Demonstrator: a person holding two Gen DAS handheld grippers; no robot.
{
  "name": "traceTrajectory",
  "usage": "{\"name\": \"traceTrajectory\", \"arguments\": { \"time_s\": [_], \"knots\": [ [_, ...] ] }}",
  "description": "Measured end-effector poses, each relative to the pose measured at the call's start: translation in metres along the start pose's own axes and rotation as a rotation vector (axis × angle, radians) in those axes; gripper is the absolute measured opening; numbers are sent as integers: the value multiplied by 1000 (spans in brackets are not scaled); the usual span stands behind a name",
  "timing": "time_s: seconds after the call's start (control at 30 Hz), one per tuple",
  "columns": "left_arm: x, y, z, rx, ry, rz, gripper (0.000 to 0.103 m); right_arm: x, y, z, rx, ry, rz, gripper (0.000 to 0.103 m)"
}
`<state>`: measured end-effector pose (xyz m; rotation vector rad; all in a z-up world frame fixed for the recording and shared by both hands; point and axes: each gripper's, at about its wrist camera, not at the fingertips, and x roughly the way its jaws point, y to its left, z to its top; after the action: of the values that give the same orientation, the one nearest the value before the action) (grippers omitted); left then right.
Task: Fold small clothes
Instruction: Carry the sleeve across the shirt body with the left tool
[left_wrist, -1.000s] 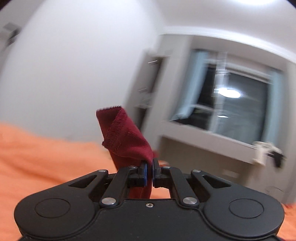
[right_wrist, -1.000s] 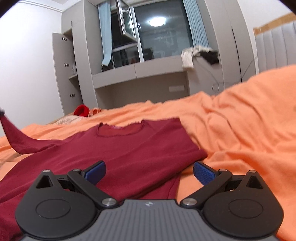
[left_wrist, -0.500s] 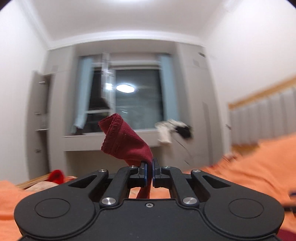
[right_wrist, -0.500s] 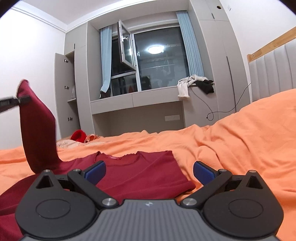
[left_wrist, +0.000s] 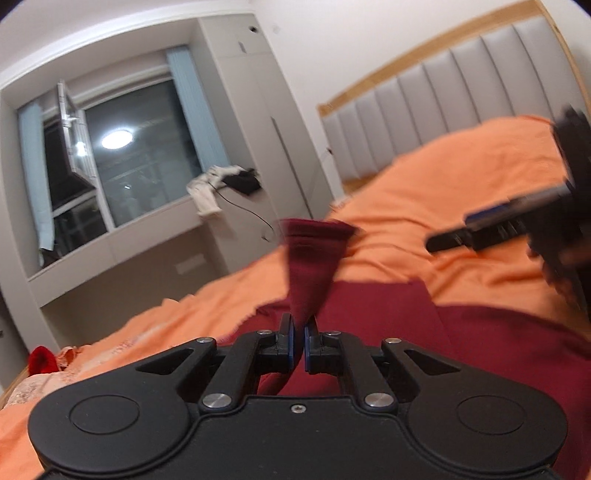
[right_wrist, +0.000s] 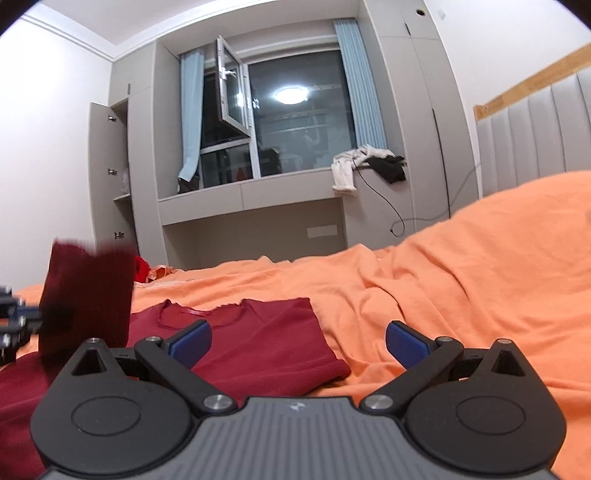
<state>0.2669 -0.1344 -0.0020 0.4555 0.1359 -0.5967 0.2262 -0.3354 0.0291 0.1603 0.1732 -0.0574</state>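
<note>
Left gripper (left_wrist: 299, 328): clamped on the sleeve (left_wrist: 312, 266), raised at 12 o'clock
Right gripper (right_wrist: 297, 338): jaws wide apart, holding nothing
Shirt (right_wrist: 258, 339): flat on orange bed (right_wrist: 461, 277)

bright ceiling lamp (right_wrist: 291, 95) mirrored in dark window, fisheye-bent edges, left view smeared (motion blur)

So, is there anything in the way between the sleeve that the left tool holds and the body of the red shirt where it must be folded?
Nothing visible does. The left tool pinches the sleeve above the shirt, which lies flat on the orange blanket. The right tool is open and empty beside it.
</note>
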Motion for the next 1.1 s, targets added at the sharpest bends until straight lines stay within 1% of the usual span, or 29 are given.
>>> {"name": "traceTrajectory", "arguments": {
  "time_s": [0.03,0.13,0.17,0.23,0.33,0.43,0.57,0.67,0.77,0.9,1.03,1.1],
  "knots": [
    [3,2,3,2,14,-14,5,1,0,-1,-2,2,-1,103],
    [5,-1,-9,17,63,-71,7,2,1,-3,-16,5,-1,103],
    [7,-5,-14,38,76,-89,8,3,1,-4,-19,8,1,103],
    [-2,-3,-21,75,91,-107,8,4,2,-4,-21,14,6,103],
    [-10,0,-26,87,88,-152,12,6,2,-4,-27,22,16,103],
    [-19,2,-29,110,88,-206,13,6,4,-5,-24,32,32,103],
    [-30,4,-29,142,120,-243,13,8,8,-6,-34,49,58,103],
    [-32,2,-34,142,145,-250,13,10,14,-8,-59,80,74,103],
    [-38,0,-38,133,146,-243,12,12,22,-11,-105,105,81,103],
    [-42,1,-39,86,141,-247,12,9,25,-13,-122,112,116,103],
    [-45,-3,-41,77,141,-207,12,7,27,-13,-117,121,148,103],
    [-45,-4,-40,71,140,-196,10,7,28,-14,-125,128,157,103]
  ]
}}
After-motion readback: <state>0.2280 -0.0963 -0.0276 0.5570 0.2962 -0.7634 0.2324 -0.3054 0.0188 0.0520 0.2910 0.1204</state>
